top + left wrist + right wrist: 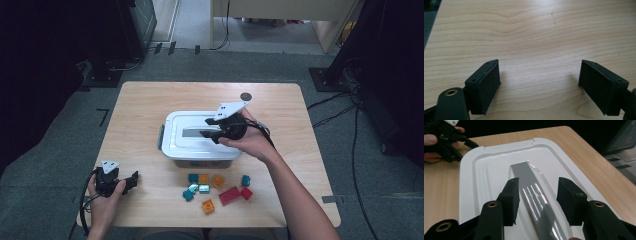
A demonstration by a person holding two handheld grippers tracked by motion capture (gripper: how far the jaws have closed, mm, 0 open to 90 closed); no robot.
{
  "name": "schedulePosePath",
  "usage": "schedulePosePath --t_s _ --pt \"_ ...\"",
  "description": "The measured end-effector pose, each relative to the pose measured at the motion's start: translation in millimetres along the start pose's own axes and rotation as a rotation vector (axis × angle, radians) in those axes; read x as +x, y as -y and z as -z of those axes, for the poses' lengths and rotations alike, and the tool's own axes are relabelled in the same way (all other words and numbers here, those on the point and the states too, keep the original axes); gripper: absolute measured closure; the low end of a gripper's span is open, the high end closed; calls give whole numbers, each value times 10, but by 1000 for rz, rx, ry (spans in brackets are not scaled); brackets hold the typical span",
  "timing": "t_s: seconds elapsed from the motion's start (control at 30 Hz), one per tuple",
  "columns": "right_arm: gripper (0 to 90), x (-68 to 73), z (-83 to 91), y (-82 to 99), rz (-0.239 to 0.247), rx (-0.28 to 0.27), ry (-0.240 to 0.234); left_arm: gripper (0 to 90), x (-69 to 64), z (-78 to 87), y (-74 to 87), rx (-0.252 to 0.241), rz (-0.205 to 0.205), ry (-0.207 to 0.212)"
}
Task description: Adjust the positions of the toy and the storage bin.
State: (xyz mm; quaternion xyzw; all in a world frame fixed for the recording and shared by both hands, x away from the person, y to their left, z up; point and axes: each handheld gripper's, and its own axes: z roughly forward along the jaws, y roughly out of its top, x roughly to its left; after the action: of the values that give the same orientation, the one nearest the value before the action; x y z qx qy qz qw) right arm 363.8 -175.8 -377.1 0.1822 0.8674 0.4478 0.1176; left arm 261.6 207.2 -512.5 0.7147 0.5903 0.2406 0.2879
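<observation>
Centrally on the wooden table (145, 100) sits a white-lidded storage box (200, 145), and the right gripper (207, 127) hangs over its lid (481, 170), reaching in from about 3 o'clock of the box. Its two black jaws stand on either side of the grey handle strip (534, 195) that runs down the middle of the lid, one jaw at each long edge. They are partly apart, and whether the pads already touch the strip cannot be told; nothing is plainly clamped.

At about 8 o'clock from the box, near the table's front left corner, the left gripper (131, 181) rests low in the person's left hand (102, 202), well apart from the box. Its jaws are spread wide with bare wood grain between them.

Between 5 and 6 o'clock from the box, just in front of it, lies a loose cluster of toy bricks (216, 188): teal, orange and red ones, some touching each other. A small dark round disc (245, 96) lies near the far edge of the table, at about 1 o'clock from the box.
</observation>
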Motion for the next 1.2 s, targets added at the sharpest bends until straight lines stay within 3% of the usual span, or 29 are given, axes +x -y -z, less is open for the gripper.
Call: schedulePosePath --t_s 0.13,0.2,0.4,0.77,0.9,1.0,1.2 --pt "508 -40 -101 -46 14 27 -65 170 10 -10 34 -33 -13 14" --pt "499 -48 -165 -76 25 53 -81 170 -15 -24 50 -56 -11 13" --pt "511 -82 -269 -74 52 97 -104 176 -41 -30 48 -60 -12 13" --pt "565 -197 -297 -41 24 91 -155 177 -39 -32 47 -60 -14 19" --pt "562 -248 -266 5 31 76 -178 177 -38 -32 47 -60 -16 20" --pt "653 -265 -255 19 41 68 -206 176 -38 -32 46 -60 -17 22" --pt "677 -315 -259 4 66 71 -248 176 -38 -33 45 -60 -18 22"
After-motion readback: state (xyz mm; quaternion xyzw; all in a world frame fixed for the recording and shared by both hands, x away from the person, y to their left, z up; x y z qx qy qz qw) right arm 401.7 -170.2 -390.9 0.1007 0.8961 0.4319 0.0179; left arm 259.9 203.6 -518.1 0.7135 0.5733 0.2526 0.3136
